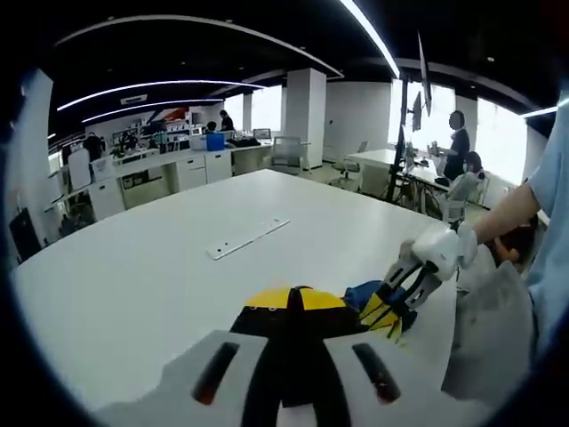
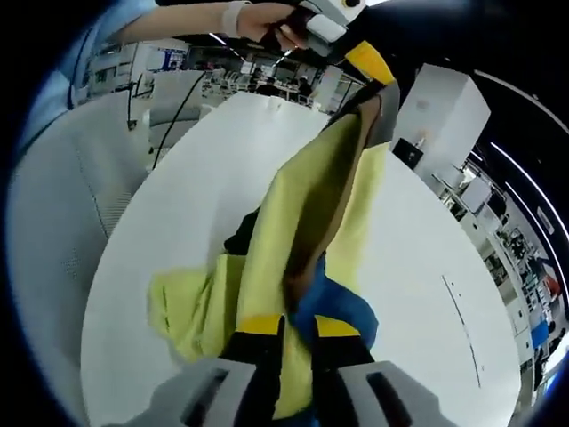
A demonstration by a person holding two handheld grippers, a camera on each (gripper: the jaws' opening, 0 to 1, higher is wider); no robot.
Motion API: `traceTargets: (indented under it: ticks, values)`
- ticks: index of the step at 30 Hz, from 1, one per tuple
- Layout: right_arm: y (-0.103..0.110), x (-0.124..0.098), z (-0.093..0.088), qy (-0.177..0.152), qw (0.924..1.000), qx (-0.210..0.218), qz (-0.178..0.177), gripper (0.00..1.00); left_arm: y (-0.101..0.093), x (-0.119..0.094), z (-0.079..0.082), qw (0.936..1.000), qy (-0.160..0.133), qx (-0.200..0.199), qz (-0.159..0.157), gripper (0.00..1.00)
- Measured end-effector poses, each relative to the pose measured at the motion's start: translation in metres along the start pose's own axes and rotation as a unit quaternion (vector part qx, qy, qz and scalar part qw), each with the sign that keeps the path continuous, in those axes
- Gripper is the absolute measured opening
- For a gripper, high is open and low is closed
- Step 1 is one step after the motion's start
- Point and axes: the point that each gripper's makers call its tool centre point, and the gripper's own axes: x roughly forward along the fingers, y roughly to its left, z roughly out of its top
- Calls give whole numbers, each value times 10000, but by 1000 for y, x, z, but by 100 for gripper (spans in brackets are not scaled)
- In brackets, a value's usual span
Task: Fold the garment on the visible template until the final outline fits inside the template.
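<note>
Both grippers, left (image 1: 298, 307) and right (image 2: 289, 334), clamped on the yellow-and-blue garment (image 2: 302, 222), stretched taut between them, lower part draped on white table (image 2: 196, 187) near its edge

The left yellow-tipped white tongs (image 1: 298, 307) sit pinched together. To their right, the right white tongs (image 1: 396, 307) point downward, nipped closed on yellow cloth, carried by a bare forearm (image 1: 507, 209) under a light-blue sleeve (image 1: 553, 169).
</note>
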Motion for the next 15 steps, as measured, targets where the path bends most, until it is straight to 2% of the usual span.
traceTargets:
  ticks: [8,15]
  values:
    - [0,12,-2,23,9998,206,16,2,1,-1,-1,10000,11,-15,9,0]
    - [-6,-1,-5,-16,9991,396,-135,0,3,-2,-3,10000,33,-17,37,0]
